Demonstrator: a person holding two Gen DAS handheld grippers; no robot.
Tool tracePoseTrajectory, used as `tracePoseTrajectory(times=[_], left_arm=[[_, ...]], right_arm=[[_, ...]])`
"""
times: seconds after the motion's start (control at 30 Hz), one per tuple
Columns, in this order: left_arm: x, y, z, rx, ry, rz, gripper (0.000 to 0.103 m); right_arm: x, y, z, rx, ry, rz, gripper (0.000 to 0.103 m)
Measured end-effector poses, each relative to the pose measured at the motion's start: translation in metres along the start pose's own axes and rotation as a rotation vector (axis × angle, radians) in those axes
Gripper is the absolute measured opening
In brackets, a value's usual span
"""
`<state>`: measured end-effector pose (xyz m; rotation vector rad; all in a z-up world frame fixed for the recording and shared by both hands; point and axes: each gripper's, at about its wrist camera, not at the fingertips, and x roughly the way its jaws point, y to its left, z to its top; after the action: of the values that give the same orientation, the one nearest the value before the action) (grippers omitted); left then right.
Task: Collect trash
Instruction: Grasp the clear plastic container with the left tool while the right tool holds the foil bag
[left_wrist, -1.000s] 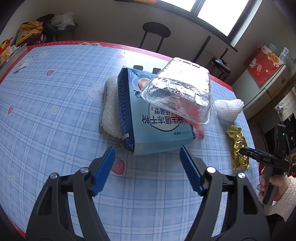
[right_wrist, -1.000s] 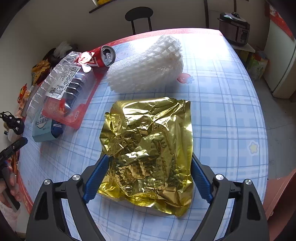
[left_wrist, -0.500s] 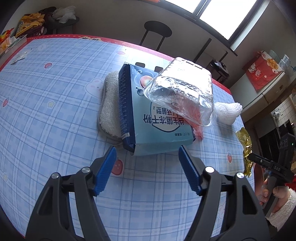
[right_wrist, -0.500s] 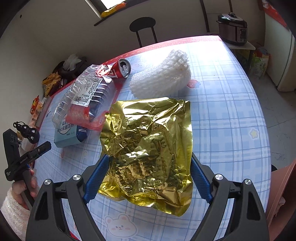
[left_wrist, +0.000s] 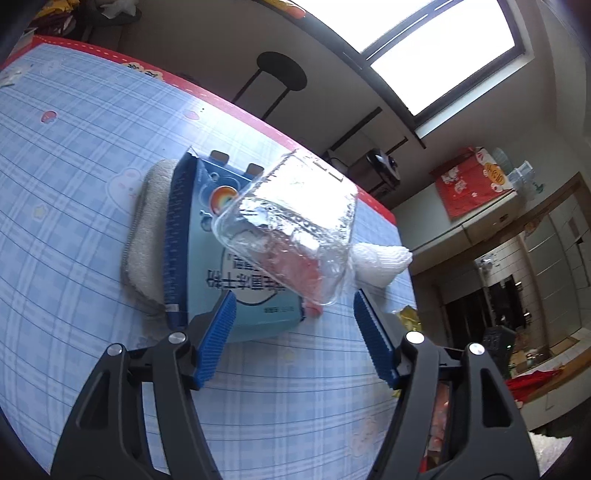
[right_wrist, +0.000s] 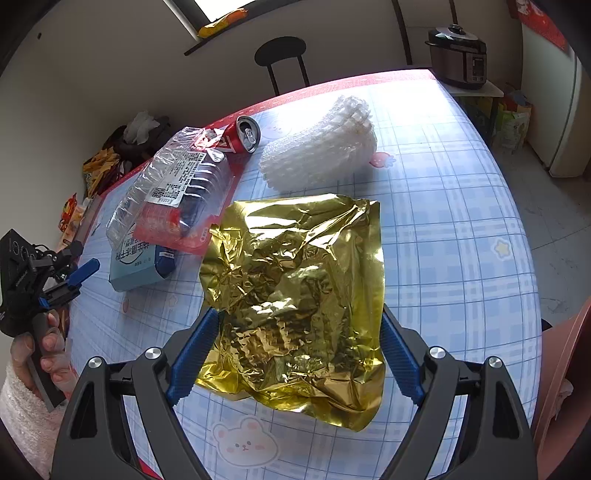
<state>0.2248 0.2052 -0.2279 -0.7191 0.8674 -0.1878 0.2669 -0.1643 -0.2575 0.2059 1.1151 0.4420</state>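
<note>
Your right tool stands wide open around the gold foil bag, its pads not pressing it. Your left tool is open and empty, just before the blue box on the desk.

I work in a home dining area: checked tablecloth, stool, pressure cooker, window.

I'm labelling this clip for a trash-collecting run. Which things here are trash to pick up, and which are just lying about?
Trash to collect:
gold foil bag
clear plastic tray
blue carton
red can
white foam net

Just lying about:
grey cloth
stool
pressure cooker
</note>
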Motion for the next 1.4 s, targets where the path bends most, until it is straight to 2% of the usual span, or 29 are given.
tracePoseTrajectory(times=[0.2,0.33,0.43,0.7,0.97,1.03,1.07,1.17,1.27,1.4], left_arm=[[0.022,0.018,0.014,-0.298,-0.025,-0.141,0.07],[0.037,0.03,0.02,-0.404,-0.039,-0.123,0.071],[0.049,0.037,0.02,-0.462,-0.021,-0.12,0.071],[0.058,0.041,0.025,-0.505,-0.066,-0.127,0.071],[0.064,0.03,0.022,-0.465,-0.054,-0.088,0.071],[0.067,0.026,0.021,-0.469,-0.047,-0.083,0.067],[0.069,0.026,0.02,-0.473,-0.042,-0.076,0.059],[0.069,0.028,0.016,-0.5,-0.048,-0.085,0.057],[0.06,0.027,0.012,-0.511,-0.08,-0.102,0.05],[0.04,0.018,0.009,-0.461,-0.112,-0.139,0.04]], right_arm=[[-0.002,0.0,-0.001,-0.006,-0.002,0.003,0.083],[-0.004,0.0,-0.002,-0.018,0.0,0.002,0.083],[-0.005,-0.001,-0.003,-0.017,0.002,-0.001,0.083],[-0.004,-0.004,-0.003,0.001,0.011,-0.014,0.083],[-0.002,-0.002,-0.002,-0.007,0.015,-0.009,0.083],[-0.002,-0.001,-0.001,-0.006,0.014,-0.006,0.083],[-0.003,-0.001,-0.002,-0.006,0.012,-0.004,0.083],[-0.004,-0.002,-0.003,-0.011,0.011,-0.002,0.083],[-0.006,-0.004,-0.003,-0.013,0.011,0.001,0.083],[-0.009,-0.008,-0.004,-0.002,0.005,0.008,0.083]])
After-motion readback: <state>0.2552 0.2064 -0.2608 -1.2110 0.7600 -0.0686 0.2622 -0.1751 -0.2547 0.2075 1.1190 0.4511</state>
